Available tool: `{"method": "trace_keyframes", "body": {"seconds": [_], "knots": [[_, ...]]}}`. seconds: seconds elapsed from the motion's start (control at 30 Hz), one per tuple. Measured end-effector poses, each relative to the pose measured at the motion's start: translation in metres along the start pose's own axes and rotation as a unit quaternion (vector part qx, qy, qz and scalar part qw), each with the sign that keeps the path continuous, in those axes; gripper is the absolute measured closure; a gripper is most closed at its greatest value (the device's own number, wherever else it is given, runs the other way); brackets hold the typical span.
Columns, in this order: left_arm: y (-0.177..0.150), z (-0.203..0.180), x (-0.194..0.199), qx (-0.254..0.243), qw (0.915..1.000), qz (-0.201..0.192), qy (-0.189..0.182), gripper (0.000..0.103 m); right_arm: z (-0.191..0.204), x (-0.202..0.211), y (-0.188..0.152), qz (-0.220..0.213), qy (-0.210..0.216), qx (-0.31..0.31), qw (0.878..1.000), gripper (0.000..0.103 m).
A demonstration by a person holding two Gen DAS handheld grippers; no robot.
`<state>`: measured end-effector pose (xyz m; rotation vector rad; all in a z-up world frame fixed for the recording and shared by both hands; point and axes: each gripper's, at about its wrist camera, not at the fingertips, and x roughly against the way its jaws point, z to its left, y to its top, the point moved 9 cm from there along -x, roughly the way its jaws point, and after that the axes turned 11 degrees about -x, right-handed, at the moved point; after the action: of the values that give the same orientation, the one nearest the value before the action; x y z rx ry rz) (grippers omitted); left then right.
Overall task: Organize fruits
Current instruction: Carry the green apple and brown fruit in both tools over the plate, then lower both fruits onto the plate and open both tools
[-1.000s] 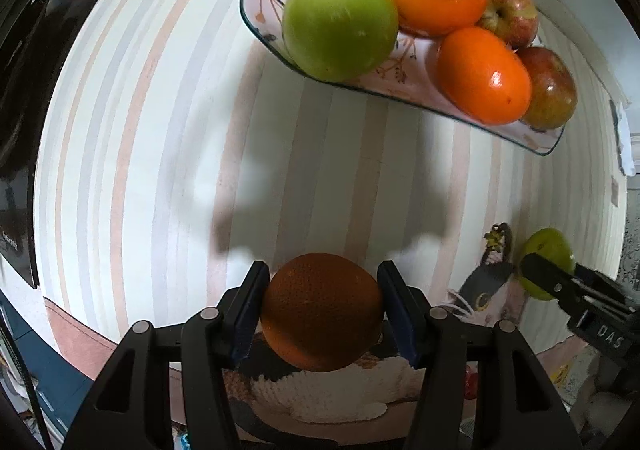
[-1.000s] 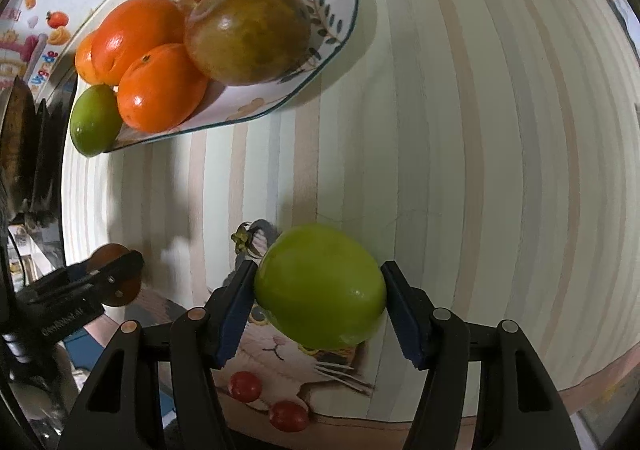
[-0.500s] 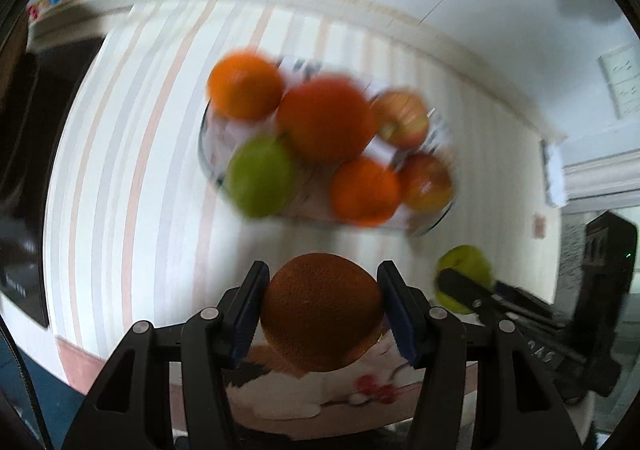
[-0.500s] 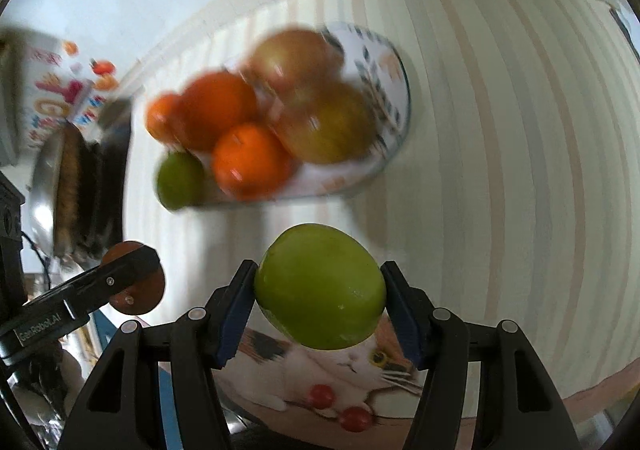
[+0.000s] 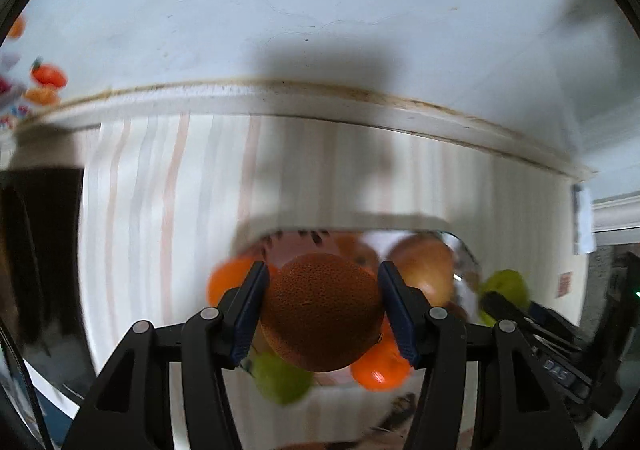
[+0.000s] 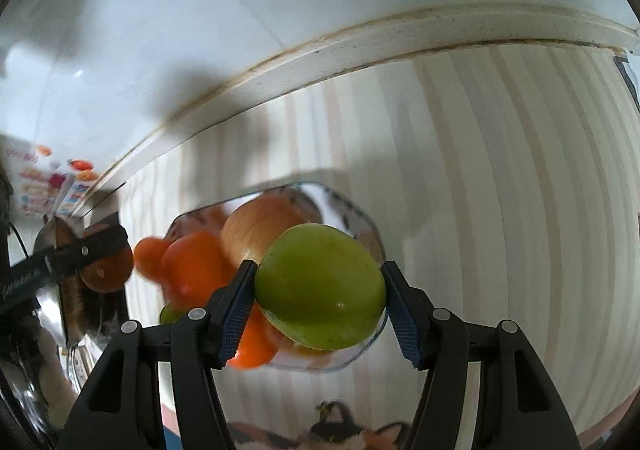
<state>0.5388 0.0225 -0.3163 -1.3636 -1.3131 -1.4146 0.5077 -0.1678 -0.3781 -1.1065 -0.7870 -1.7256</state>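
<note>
Presently: Both Grippers Loaded Above the Fruit Dish

Left gripper (image 5: 322, 312): its jaws are clamped on a dark, pitted, round orange fruit (image 5: 322, 312), blue pads pressed to both flanks. The fruit is carried clear of the striped cloth-covered surface (image 5: 168, 209) and sits in line with the patterned glass fruit dish (image 5: 466, 254) behind it.

Right gripper (image 6: 320, 304): its jaws are clamped on a smooth, round green apple (image 6: 320, 286), pads touching both sides. The apple is held over the near edge of the same dish (image 6: 360, 354).

Dish contents, seen through motion blur:
- a pale red-yellow apple (image 5: 424, 270), toward the right side in the left wrist view;
- a bright orange citrus (image 5: 380, 370) below the held fruit;
- another bright orange citrus (image 5: 224, 282) at the left, partly behind the pad;
- a small green fruit (image 5: 280, 378) at the near edge.

In the left wrist view, the right gripper with its green apple shows at the right edge, just beside the dish. In the right wrist view, the left gripper with its dark fruit shows at the left, apart from the dish. A cat-print panel (image 6: 360, 434) marks the near edge of the cloth. A white wall (image 5: 320, 9) rises behind the surface.
</note>
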Motion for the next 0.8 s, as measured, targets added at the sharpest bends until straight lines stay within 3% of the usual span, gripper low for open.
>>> {"method": "trace_keyframes", "body": {"seconds": [0.13, 0.3, 0.8], "knots": [[0.011, 0.006, -0.023, -0.02, 0.9991, 0.027, 0.024, 0.049, -0.008, -0.013, 0.01, 0.005, -0.019, -0.002, 1.0, 0.038], [0.008, 0.009, -0.046, -0.023, 0.9976, 0.063, 0.018, 0.049, -0.014, -0.027, 0.01, 0.015, -0.02, -0.007, 1.0, 0.038], [0.004, -0.005, -0.08, -0.067, 0.9921, 0.092, 0.053, 0.047, -0.007, -0.041, 0.012, 0.015, -0.022, 0.003, 1.0, 0.037]]}}
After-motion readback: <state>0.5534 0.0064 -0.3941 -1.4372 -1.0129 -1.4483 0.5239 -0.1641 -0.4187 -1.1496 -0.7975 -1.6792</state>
